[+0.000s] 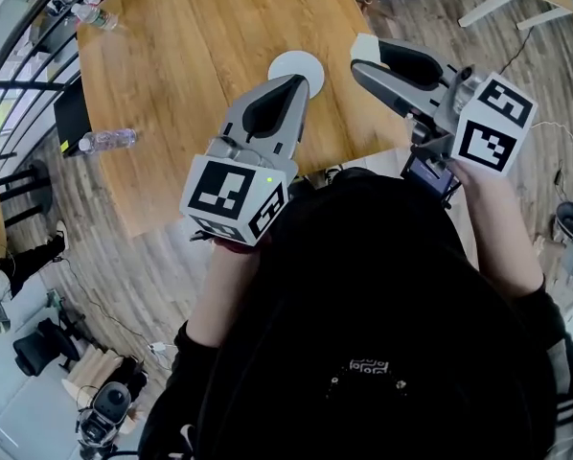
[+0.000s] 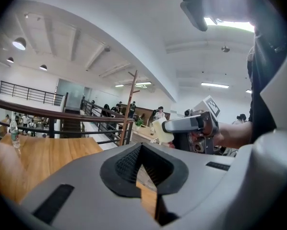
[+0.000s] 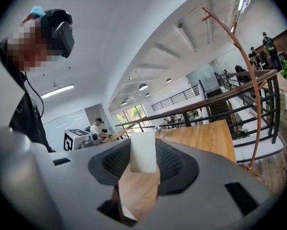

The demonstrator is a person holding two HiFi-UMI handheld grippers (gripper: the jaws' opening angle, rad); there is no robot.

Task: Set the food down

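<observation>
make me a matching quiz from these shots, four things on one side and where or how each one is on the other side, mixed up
Things:
1. pale food piece
2. white plate
3. nearer water bottle
4. left gripper

Places or states:
A. on the table, just beyond the left gripper's tip
B. fingers together, nothing held
C. clamped between the right gripper's fingers
D. at the table's left edge

Pairs: 1-C, 2-A, 3-D, 4-B

Bright, even daylight plus ceiling lights (image 2: 215, 85); mild glare overhead. Strong fisheye curvature, dark vignetted corners. Nearest foreground appears slightly soft.
</observation>
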